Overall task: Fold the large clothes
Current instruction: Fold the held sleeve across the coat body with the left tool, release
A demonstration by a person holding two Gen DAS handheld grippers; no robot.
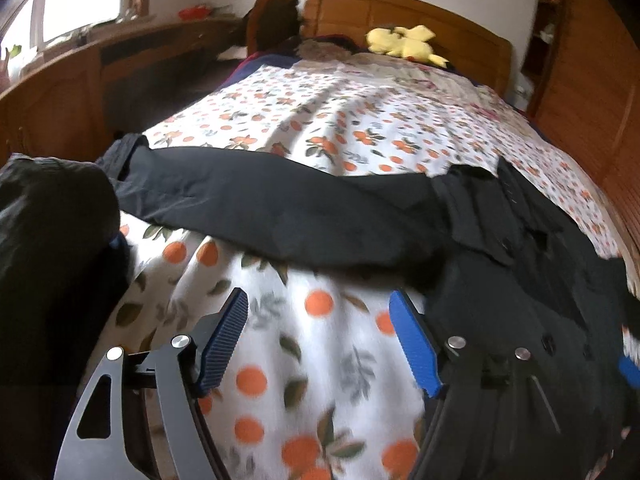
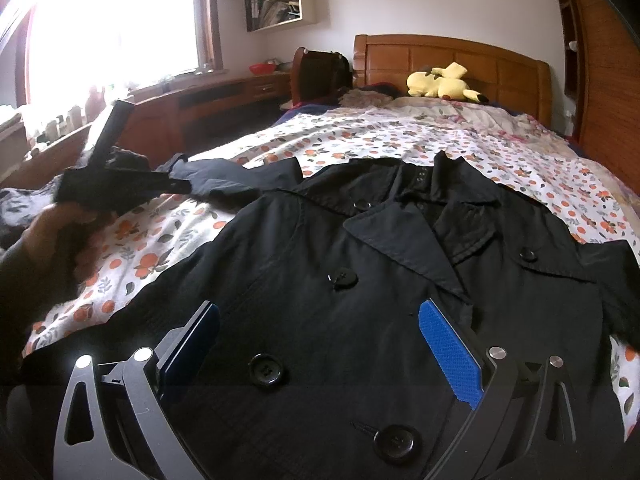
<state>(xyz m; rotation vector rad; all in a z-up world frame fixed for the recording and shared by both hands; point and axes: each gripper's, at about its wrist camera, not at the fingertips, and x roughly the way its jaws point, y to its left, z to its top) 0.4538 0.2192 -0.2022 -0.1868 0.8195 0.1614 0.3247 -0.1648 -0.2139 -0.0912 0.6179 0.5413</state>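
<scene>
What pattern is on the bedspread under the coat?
White bedspread with orange fruit and green-grey leaves; clearest in the left wrist view.

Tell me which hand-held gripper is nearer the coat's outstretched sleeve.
Left. The left hand-held gripper hovers open just short of the sleeve; the right hand-held gripper is open over the coat front, farther away.
</scene>
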